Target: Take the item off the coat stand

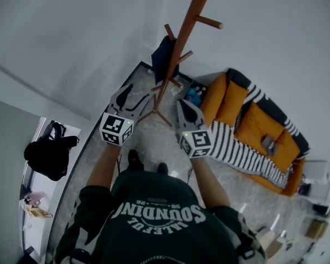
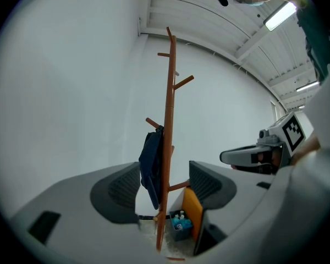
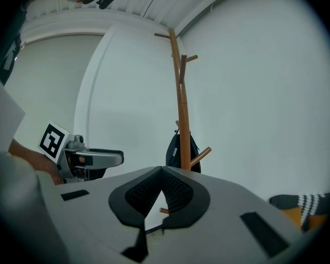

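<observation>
A tall wooden coat stand [image 1: 180,40] rises in front of me near the white wall. A dark blue bag or garment [image 1: 164,59] hangs from one of its lower pegs. In the left gripper view the stand [image 2: 169,131] and the dark item [image 2: 150,166] show some way off, between the jaws of my left gripper [image 2: 162,187], which is open with nothing in it. My right gripper [image 3: 161,172] is shut and empty, with the stand [image 3: 181,103] and dark item [image 3: 174,150] beyond it. In the head view the left gripper [image 1: 136,97] and right gripper [image 1: 182,104] sit either side of the stand's base, short of it.
An orange sofa [image 1: 247,111] with a black-and-white striped blanket [image 1: 236,150] stands right of the stand. A blue bin with bottles [image 1: 193,95] sits between sofa and stand. A black bag [image 1: 49,155] lies by the doorway at the left.
</observation>
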Demonstrator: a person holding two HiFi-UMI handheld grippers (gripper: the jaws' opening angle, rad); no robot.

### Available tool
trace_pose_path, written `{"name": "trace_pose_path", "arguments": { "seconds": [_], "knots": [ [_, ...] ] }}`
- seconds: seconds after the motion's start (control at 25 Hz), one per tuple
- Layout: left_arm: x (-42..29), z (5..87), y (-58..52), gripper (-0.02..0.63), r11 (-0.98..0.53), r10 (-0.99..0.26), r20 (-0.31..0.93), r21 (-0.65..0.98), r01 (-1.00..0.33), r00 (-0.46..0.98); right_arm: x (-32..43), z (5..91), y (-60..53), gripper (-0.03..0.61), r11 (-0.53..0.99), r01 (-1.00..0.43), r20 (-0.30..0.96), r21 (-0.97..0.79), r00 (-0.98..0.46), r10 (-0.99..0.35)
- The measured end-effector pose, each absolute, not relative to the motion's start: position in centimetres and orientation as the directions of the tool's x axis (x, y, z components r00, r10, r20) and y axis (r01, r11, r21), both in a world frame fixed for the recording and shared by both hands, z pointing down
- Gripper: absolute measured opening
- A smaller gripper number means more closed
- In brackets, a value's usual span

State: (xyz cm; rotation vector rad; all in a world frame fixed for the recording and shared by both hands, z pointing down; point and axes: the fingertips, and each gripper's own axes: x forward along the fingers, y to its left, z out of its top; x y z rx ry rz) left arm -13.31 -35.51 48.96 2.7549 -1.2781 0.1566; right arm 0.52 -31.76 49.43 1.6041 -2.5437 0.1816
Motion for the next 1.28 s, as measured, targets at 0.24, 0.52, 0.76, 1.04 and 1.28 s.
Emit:
{"name": "trace_pose_path", "arguments": {
  "seconds": [0.24,0.52,0.76,1.04,1.28],
  "knots": [
    [-12.7,49.4,-36.4,0.261,-0.656,-0.742,0.154,0.038,-0.754,0.653,0.2,49.0,-31.9,-0.002,0.436,-0.9,0.191,-0.018,-0.431,-0.882],
    [-11.7,50.4,-38.8,0.261,-0.679,-0.719,0.169,0.036,-0.733,0.674,0.2,48.8,-32.2,-0.002,0.422,-0.907,0.163,-0.01,-0.417,-0.894],
    [-11.0,51.8,-42.2,0.261,-0.687,-0.706,0.189,0.05,-0.725,0.682,0.0,49.8,-32.2,-0.002,0.417,-0.909,0.223,-0.005,-0.407,-0.886],
    [-10.1,53.8,-45.6,0.261,-0.702,-0.682,0.226,0.066,-0.71,0.695,0.3,50.5,-32.3,-0.002,0.384,-0.923,0.23,-0.018,-0.378,-0.897],
    [-8.8,55.5,-48.5,0.261,-0.73,-0.643,0.264,0.074,-0.68,0.719,1.1,51.2,-31.8,-0.002,0.349,-0.937,0.288,-0.003,-0.335,-0.897]
  ]
}}
